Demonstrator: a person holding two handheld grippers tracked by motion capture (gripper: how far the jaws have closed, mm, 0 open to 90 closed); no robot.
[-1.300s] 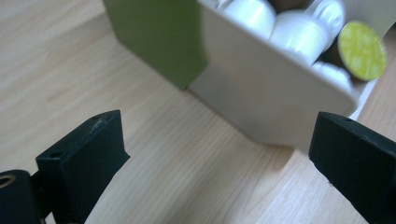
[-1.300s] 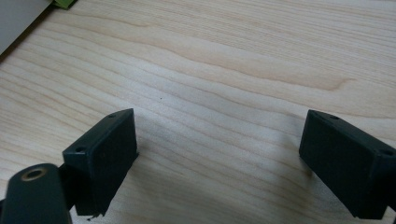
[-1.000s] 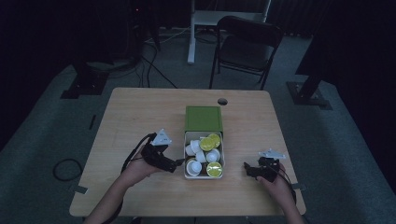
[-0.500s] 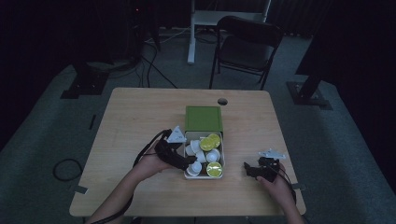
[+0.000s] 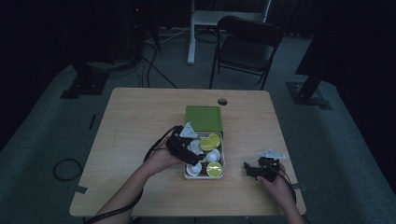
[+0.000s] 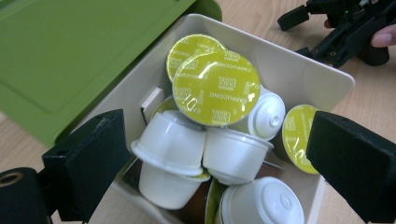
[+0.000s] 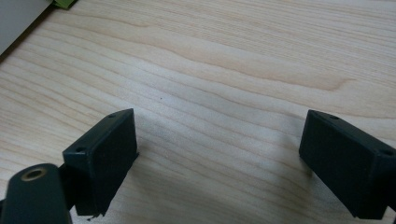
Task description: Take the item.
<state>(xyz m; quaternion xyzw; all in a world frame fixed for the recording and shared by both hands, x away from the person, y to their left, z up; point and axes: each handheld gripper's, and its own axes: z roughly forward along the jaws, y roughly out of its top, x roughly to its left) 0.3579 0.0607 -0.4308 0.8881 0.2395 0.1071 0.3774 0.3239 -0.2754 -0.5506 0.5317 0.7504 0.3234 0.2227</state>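
Observation:
A white box (image 5: 223, 156) sits mid-table with its green lid (image 5: 204, 118) lying open behind it. Inside are several coffee capsules, white cups and yellow-green foil tops (image 5: 210, 141). My left gripper (image 5: 190, 157) hangs open over the box's left side. In the left gripper view its jaws stand wide apart (image 6: 219, 158) around a pile of capsules: a foil-topped one (image 6: 216, 87) lies highest and a white cup (image 6: 170, 144) lies between the jaws, untouched. My right gripper (image 5: 250, 169) rests open on the table right of the box, over bare wood (image 7: 219, 158).
A round cable hole (image 5: 222, 101) lies behind the lid. A folding chair (image 5: 247, 44) stands beyond the table's far edge. In the left gripper view the right gripper (image 6: 345, 28) shows past the box rim (image 6: 299, 70). A box corner (image 7: 18, 18) shows in the right gripper view.
My left gripper has moved right, from the table beside the box to over the capsules. The right gripper has stayed put.

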